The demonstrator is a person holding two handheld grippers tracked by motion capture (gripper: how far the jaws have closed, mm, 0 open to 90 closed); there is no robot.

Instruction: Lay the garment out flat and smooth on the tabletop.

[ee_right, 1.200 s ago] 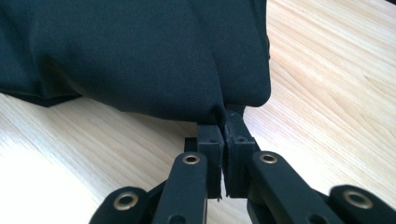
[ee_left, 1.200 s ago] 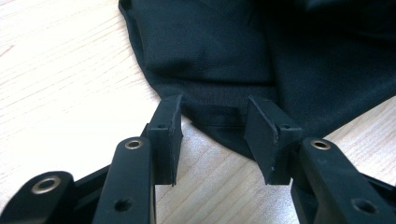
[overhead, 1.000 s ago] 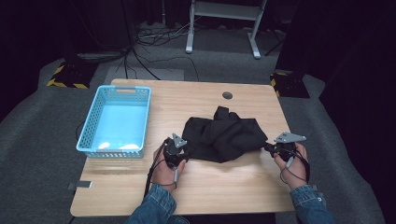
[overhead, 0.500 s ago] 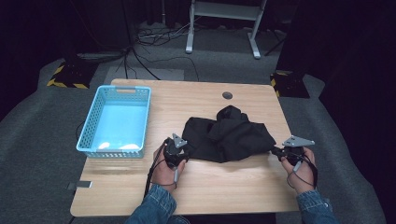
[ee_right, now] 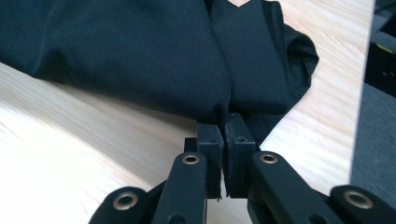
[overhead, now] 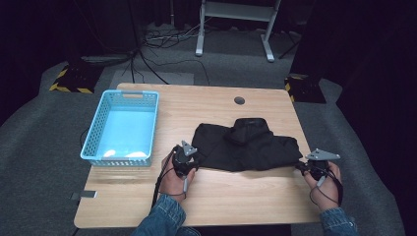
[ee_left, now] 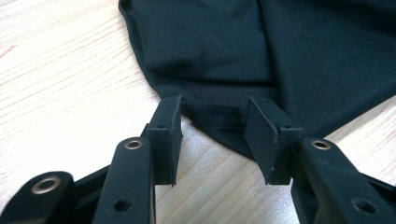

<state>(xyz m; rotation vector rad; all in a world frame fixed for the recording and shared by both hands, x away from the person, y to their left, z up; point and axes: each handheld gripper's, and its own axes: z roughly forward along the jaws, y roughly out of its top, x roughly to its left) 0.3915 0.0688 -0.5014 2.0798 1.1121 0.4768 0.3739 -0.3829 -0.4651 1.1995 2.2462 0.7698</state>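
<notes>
A black garment [overhead: 246,145] lies spread on the wooden table [overhead: 236,196], right of centre. My left gripper [overhead: 192,151] rests at the cloth's near-left corner. In the left gripper view its jaws stand apart, and the hem [ee_left: 219,114] lies flat between the pads [ee_left: 168,126] without being pinched. My right gripper [overhead: 300,167] is at the cloth's right end, close to the table's right edge. In the right gripper view, the right gripper [ee_right: 223,126] is shut on a bunched fold of the garment [ee_right: 140,56], which is drawn taut toward it.
A light-blue plastic basket [overhead: 130,92] stands at the table's left side. A round cable hole [overhead: 239,100] sits near the far edge. Beyond the table are grey floor, cables and a white stand base [overhead: 236,10].
My right gripper has moved right, toward the table's edge, drawing the garment's right end out with it. The left hand has stayed in place.
</notes>
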